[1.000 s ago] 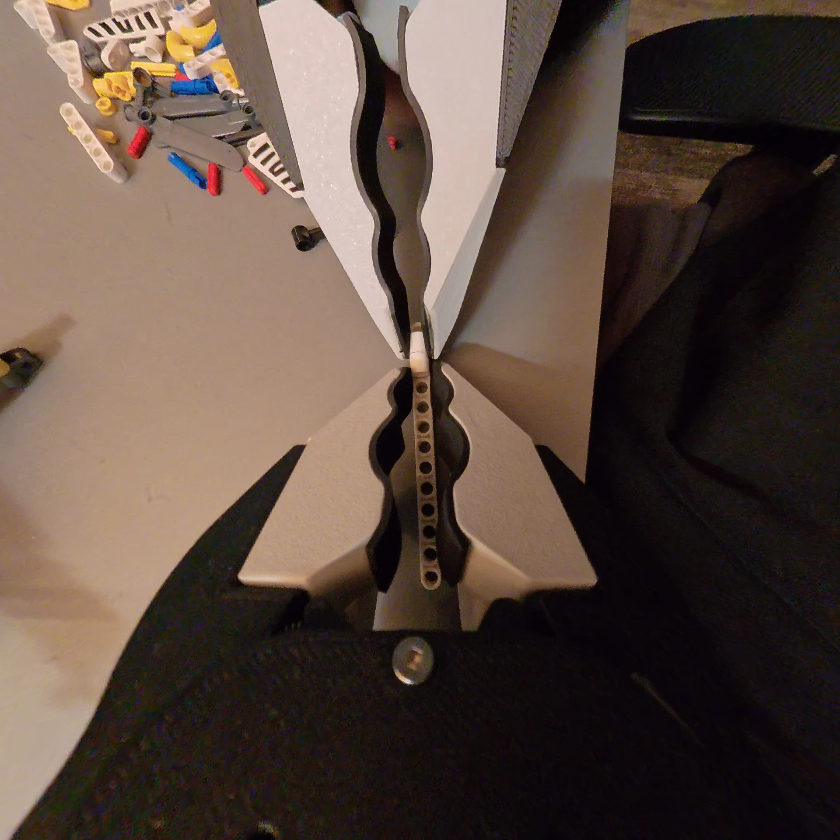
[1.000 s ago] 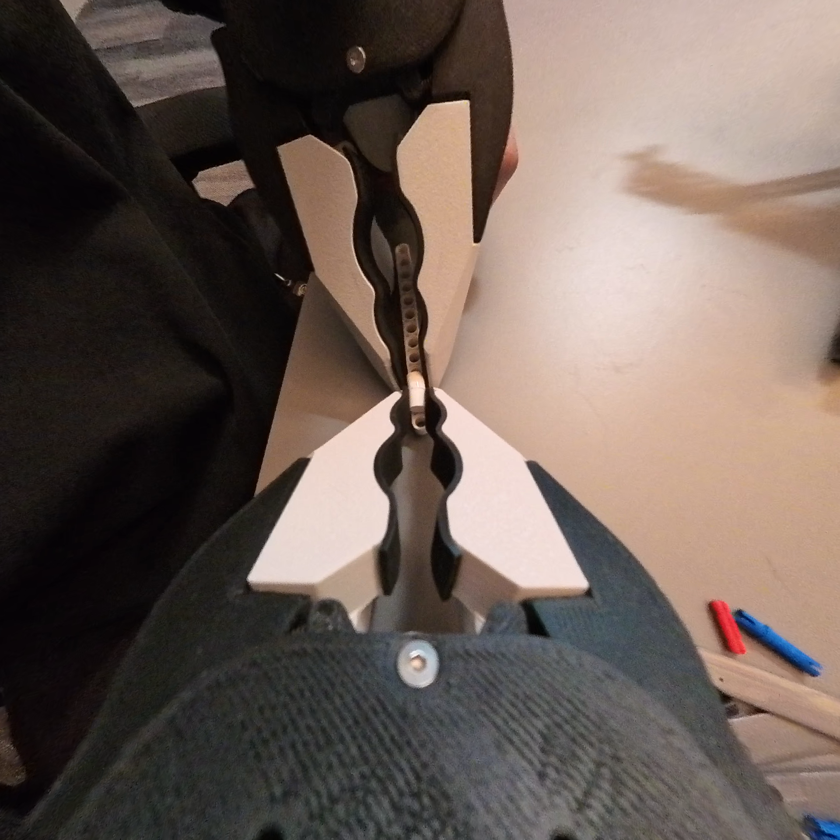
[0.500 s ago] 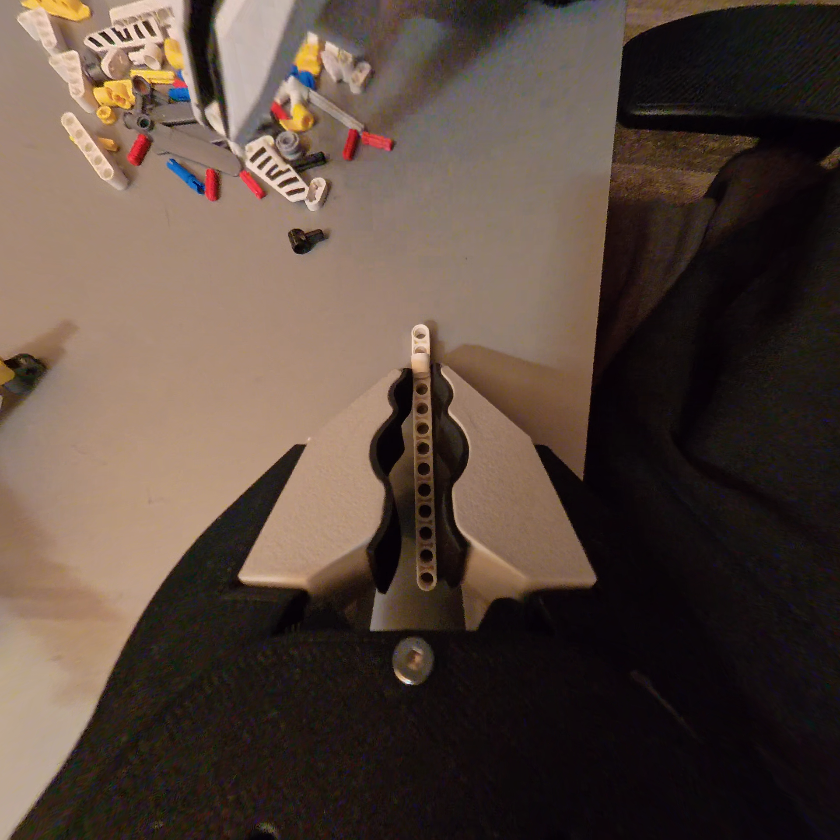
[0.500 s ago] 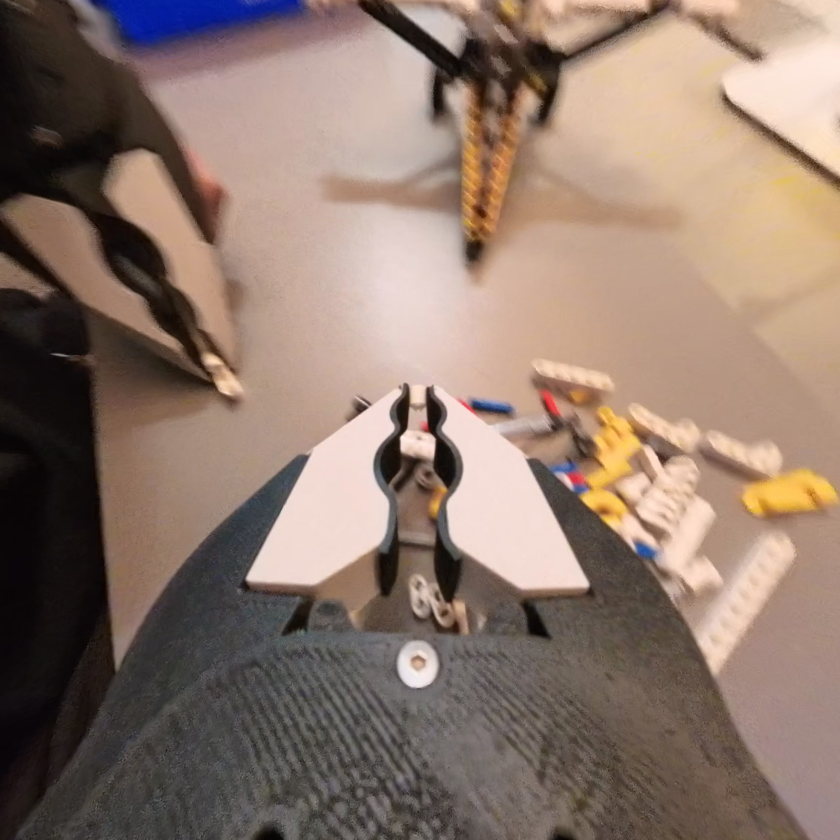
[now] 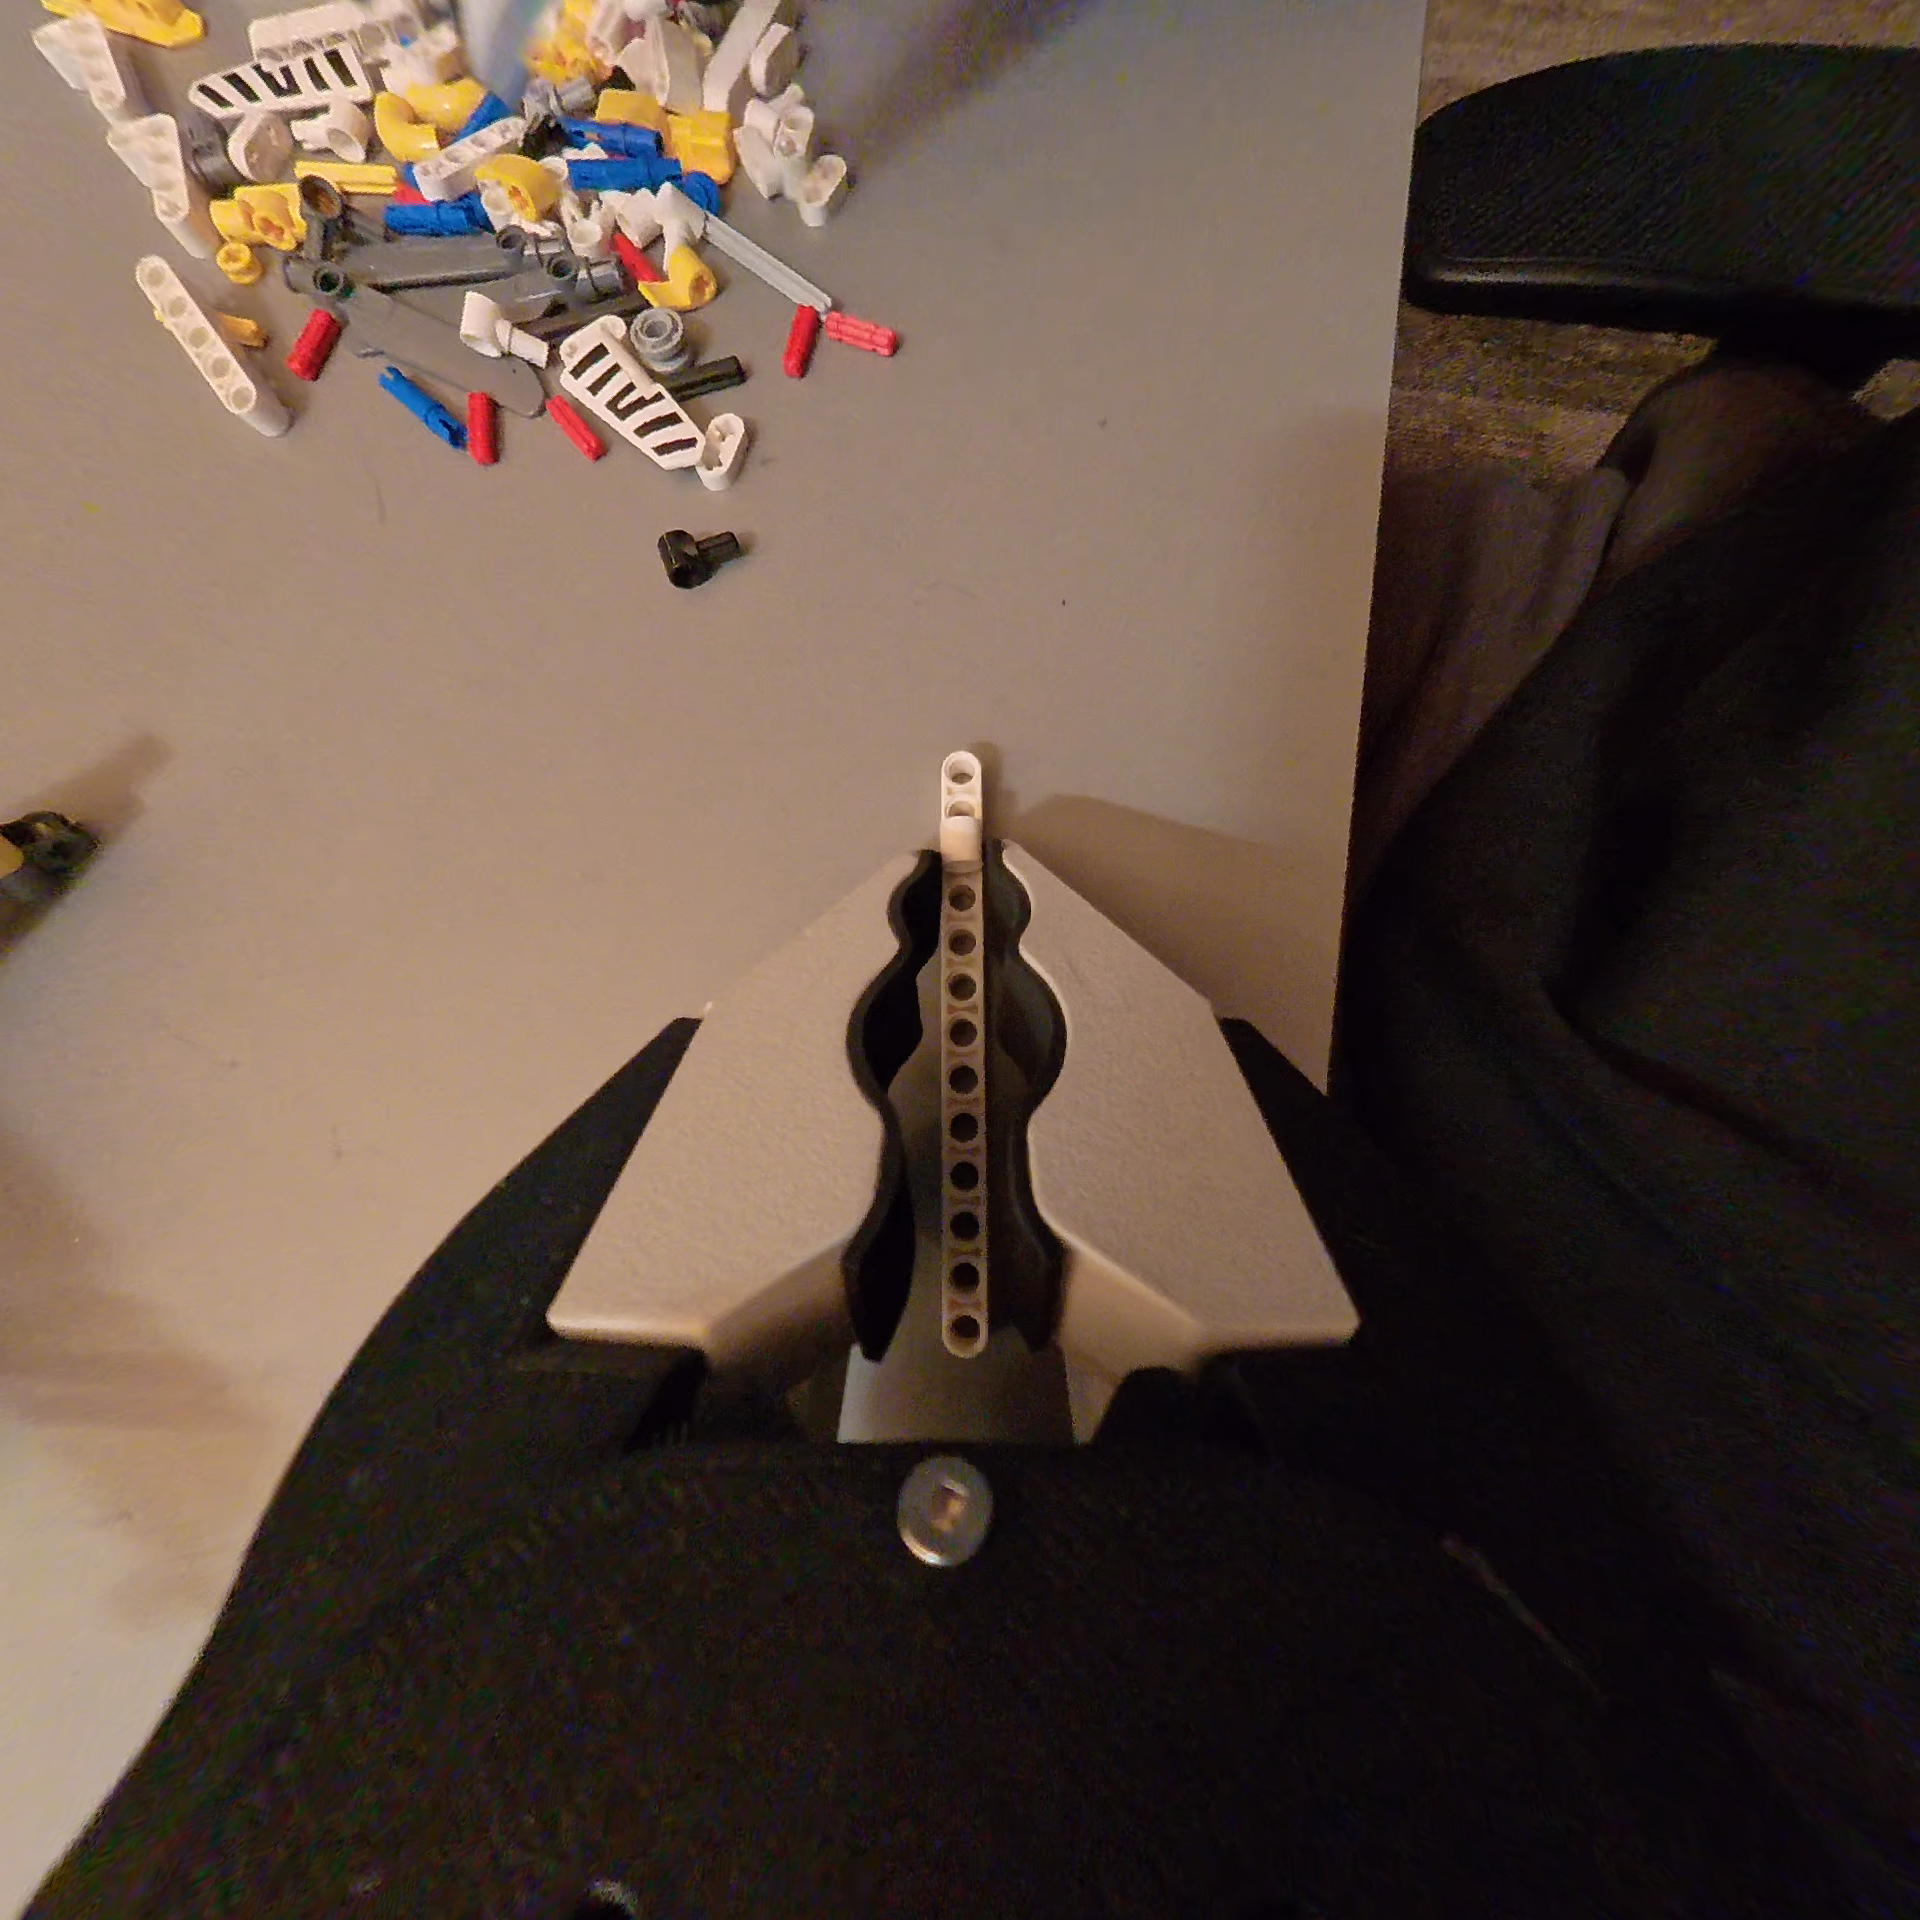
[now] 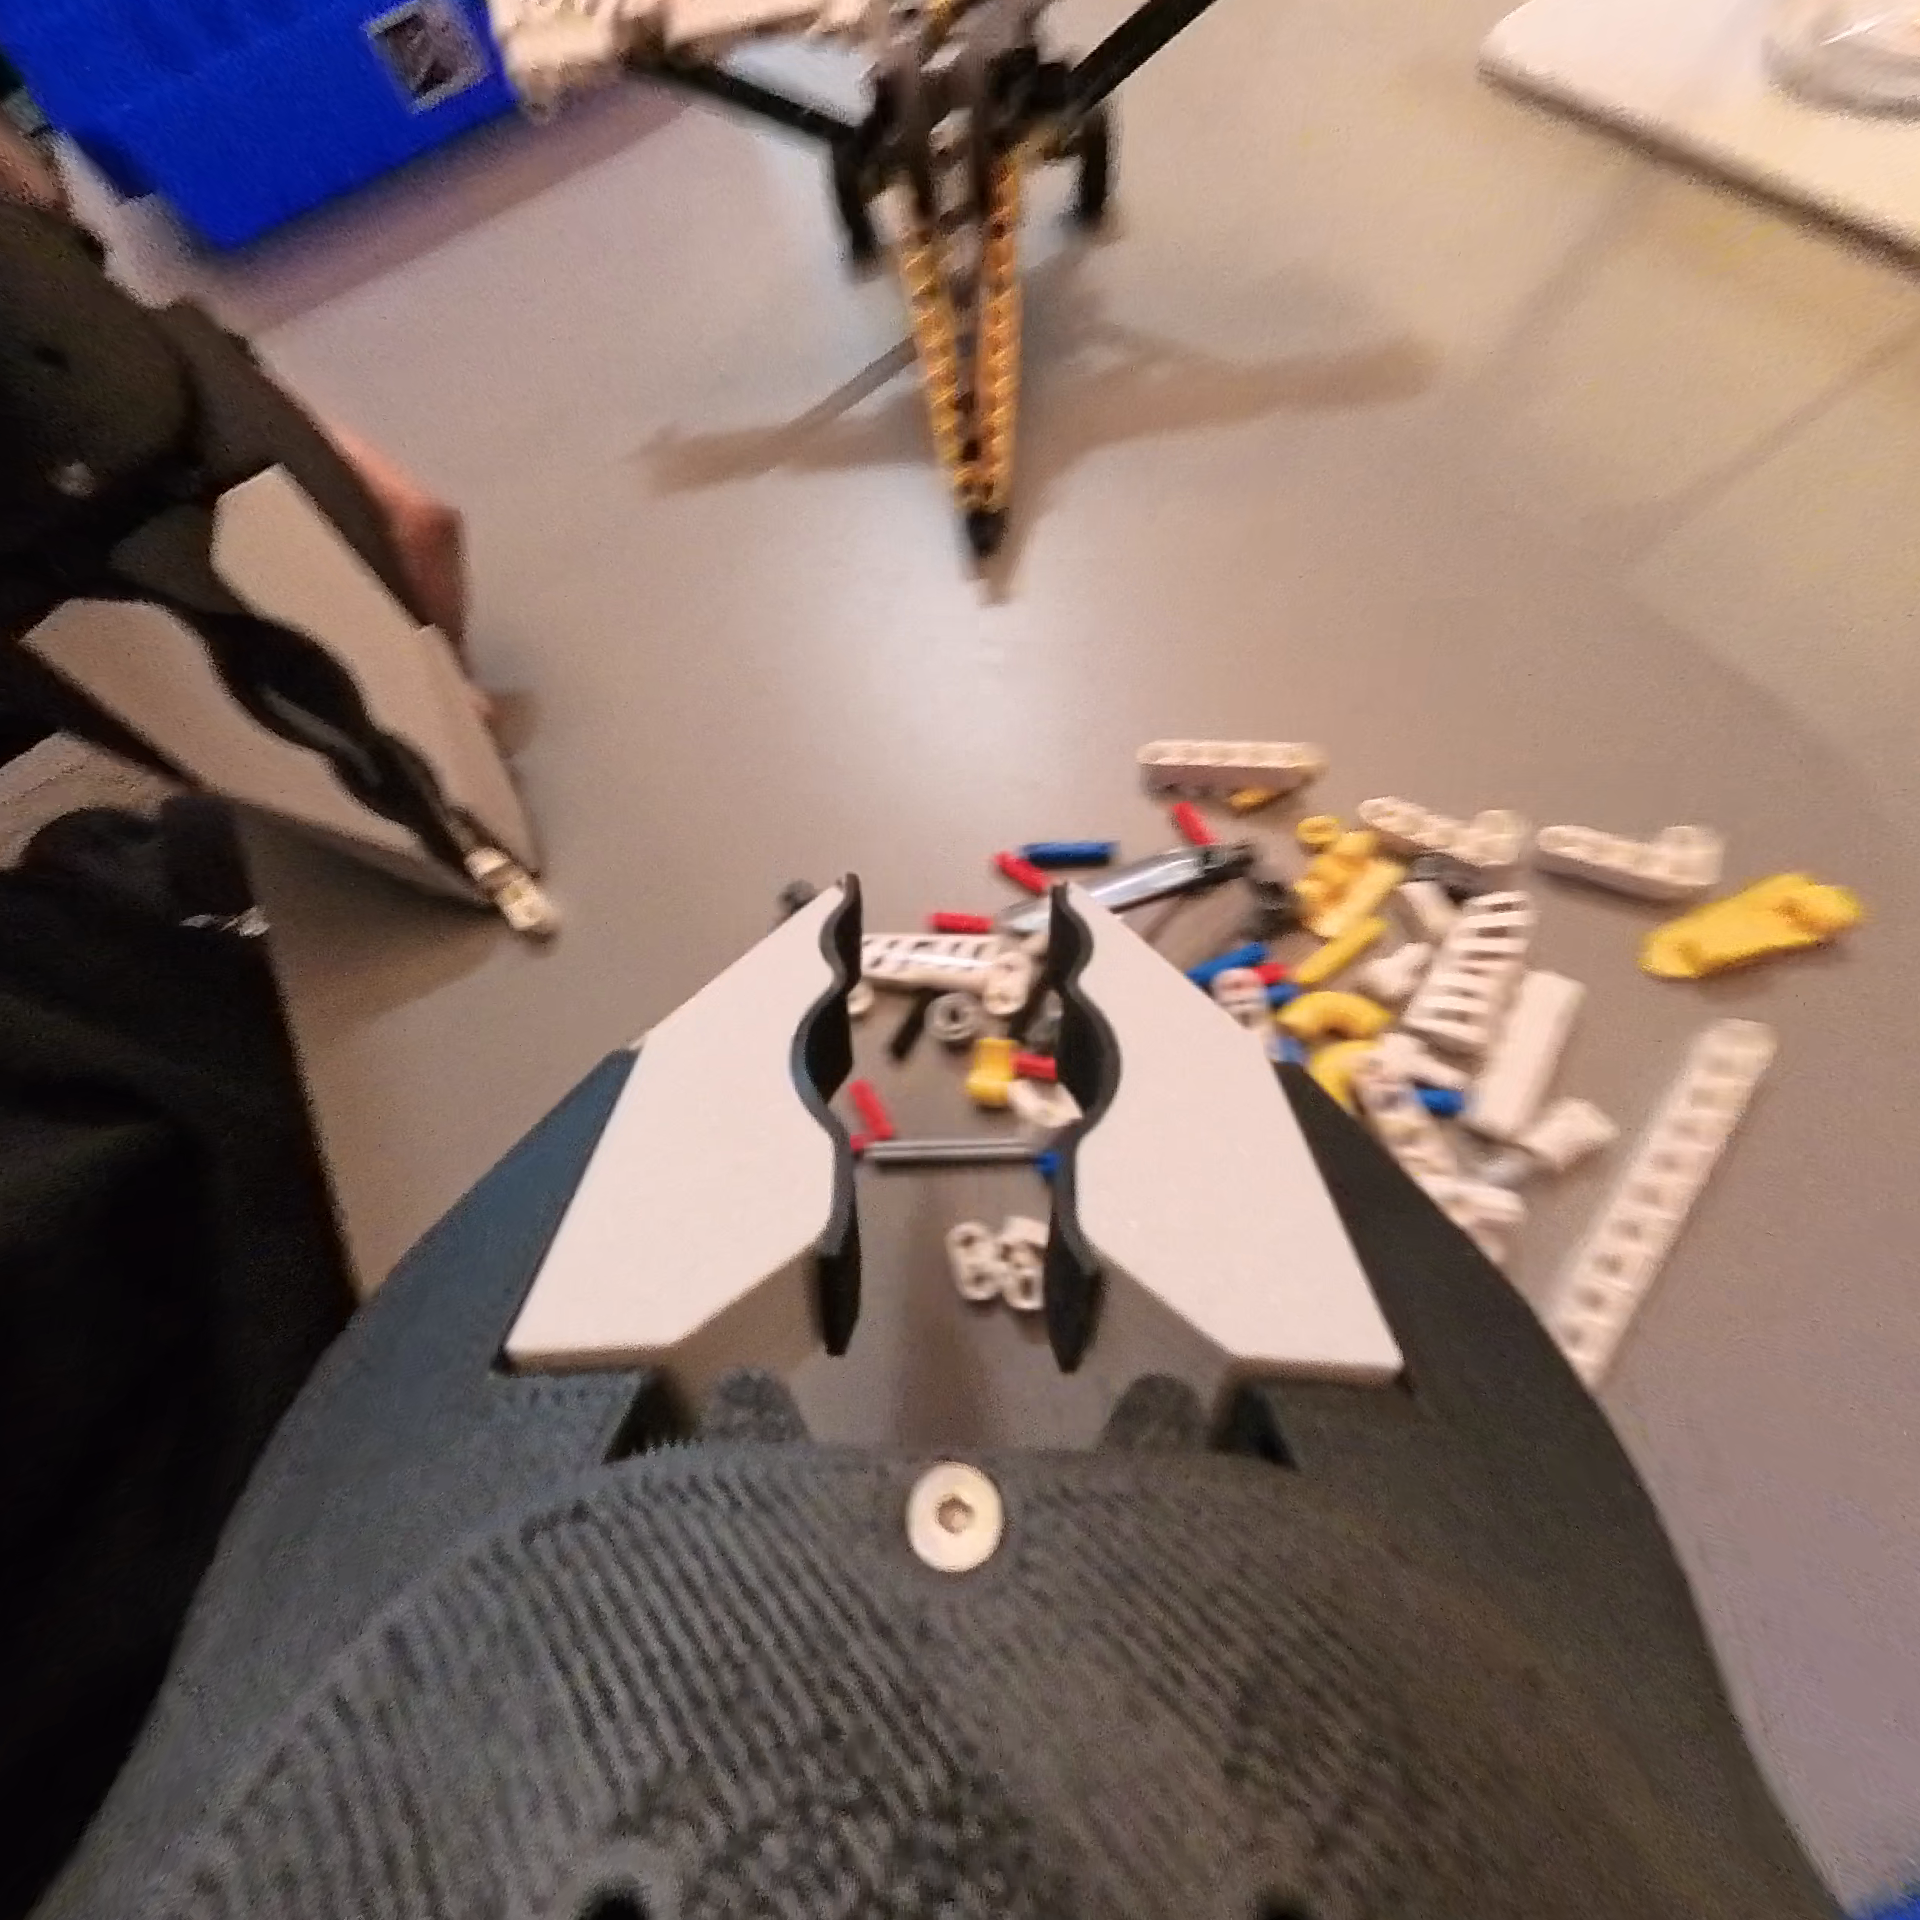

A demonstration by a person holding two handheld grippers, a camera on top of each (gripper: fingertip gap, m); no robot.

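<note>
— Where does the beam (image 5: 963,1081) sit?
— Lengthwise between the left gripper's (image 5: 961,862) fingers (image 5: 1132,1132), pressed from both sides, its tip poking out ahead with a small piece fixed on top there, above the bench (image 5: 520,779) near its right edge.
— And the parts pile (image 5: 468,208)?
— Far ahead and to the left of that gripper; one lone connector (image 5: 698,553) lies between pile and gripper. A chair (image 5: 1662,177) stands off the bench's right edge.
— The right gripper (image 6: 956,904)?
— Over the near edge of the pile, fingers apart. A built model (image 6: 966,312) stands farther back, a box (image 6: 260,114) behind it to the left.
</note>
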